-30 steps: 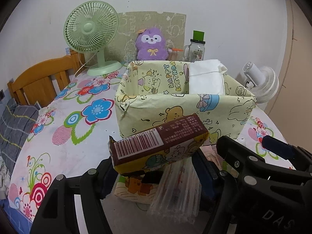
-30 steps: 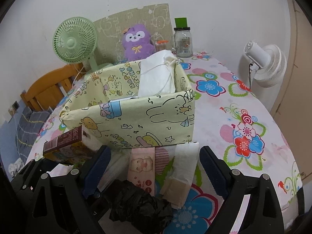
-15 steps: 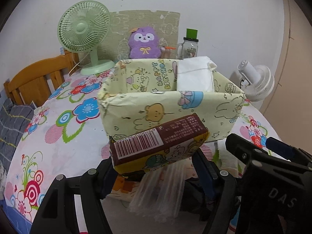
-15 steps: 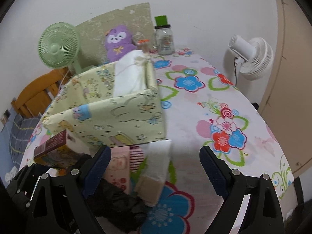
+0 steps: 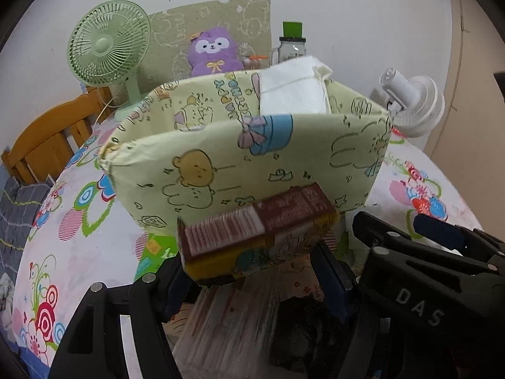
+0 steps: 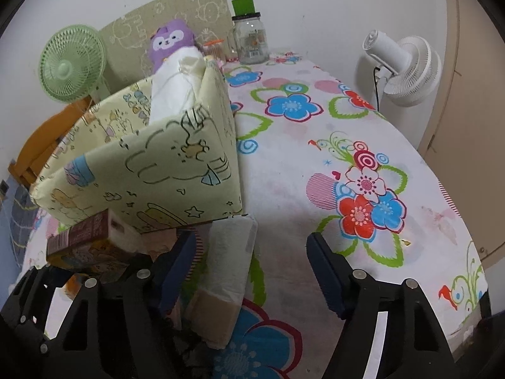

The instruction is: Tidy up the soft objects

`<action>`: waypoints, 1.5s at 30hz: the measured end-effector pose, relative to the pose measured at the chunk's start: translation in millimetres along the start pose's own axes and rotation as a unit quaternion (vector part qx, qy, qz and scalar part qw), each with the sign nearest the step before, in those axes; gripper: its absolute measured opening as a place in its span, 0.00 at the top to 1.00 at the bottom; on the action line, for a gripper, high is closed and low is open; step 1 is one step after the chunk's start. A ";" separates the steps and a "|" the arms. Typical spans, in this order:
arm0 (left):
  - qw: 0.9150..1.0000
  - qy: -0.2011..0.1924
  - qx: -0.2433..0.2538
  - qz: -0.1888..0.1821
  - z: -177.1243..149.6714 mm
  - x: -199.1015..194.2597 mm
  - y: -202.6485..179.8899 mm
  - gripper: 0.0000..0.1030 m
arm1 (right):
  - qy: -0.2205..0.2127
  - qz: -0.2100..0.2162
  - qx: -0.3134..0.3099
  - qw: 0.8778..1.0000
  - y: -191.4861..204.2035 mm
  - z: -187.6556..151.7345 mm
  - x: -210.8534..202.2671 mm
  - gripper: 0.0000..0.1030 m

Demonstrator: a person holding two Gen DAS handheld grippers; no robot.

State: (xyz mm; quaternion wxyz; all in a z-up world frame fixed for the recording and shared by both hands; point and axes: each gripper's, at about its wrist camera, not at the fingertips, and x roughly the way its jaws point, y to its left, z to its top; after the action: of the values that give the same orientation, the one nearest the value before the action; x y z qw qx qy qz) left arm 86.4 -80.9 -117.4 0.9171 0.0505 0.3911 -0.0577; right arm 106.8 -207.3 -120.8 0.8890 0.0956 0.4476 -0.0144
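Both hand-held grippers (image 5: 252, 271) (image 6: 249, 265) lower, nearer box (image 5: 246, 158)

both wrist views face the fabric box (image 5: 252, 164) closely.

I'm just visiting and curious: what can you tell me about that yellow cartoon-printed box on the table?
The yellow box is an open-topped, rectangular bin covered in pale yellow, slightly crinkled paper or fabric printed with bears, rabbits and "Happy Birthday" lettering. It stands upright on the flowered tablecloth. A white folded bundle sticks up from its far right corner; the rest looks empty.
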 end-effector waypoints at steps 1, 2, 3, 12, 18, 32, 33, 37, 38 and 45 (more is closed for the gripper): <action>1.000 0.003 0.001 0.000 -0.1 2.1 -0.9 0.29 | 0.005 0.002 -0.003 1.000 1.7 -0.3 2.7 0.32; 1.000 0.006 0.004 0.000 -1.0 3.9 -2.3 0.29 | 0.010 0.006 -0.005 1.000 3.5 -0.7 5.5 0.34; 1.000 0.007 0.007 0.003 -2.1 4.7 -3.4 0.30 | 0.014 0.009 -0.007 1.000 5.2 -1.2 8.1 0.37; 1.000 0.009 0.011 -0.004 -2.9 8.7 -8.3 0.31 | 0.016 0.039 -0.011 0.999 14.5 -1.6 10.0 0.70; 1.000 0.004 0.003 -0.011 -2.1 6.0 -5.0 0.31 | 0.005 0.045 -0.019 0.999 18.3 0.0 3.7 0.76; 0.999 -0.028 -0.006 -0.021 6.5 -20.5 3.3 0.32 | -0.026 0.046 -0.024 0.998 27.1 6.4 -25.5 0.78; 0.999 -0.031 -0.007 -0.021 7.3 -22.5 4.0 0.32 | -0.030 0.046 -0.024 0.998 27.6 7.1 -28.3 0.78; 0.999 -0.044 -0.009 -0.021 11.8 -33.4 5.9 0.32 | -0.044 0.047 -0.027 0.998 31.4 9.7 -40.6 0.79; 0.999 -0.047 -0.010 -0.021 12.7 -36.3 6.6 0.32 | -0.049 0.047 -0.028 0.997 32.5 10.6 -44.5 0.79; 0.998 -0.065 -0.016 -0.023 19.6 -51.8 10.0 0.32 | -0.069 0.048 -0.032 0.996 38.5 14.4 -62.9 0.79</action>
State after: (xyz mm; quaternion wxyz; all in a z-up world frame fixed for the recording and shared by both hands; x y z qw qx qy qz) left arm 66.2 -70.2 -66.0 0.9396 0.0230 0.3330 -0.0759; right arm 84.8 -175.9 -56.2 0.9201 0.0874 0.3800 0.0363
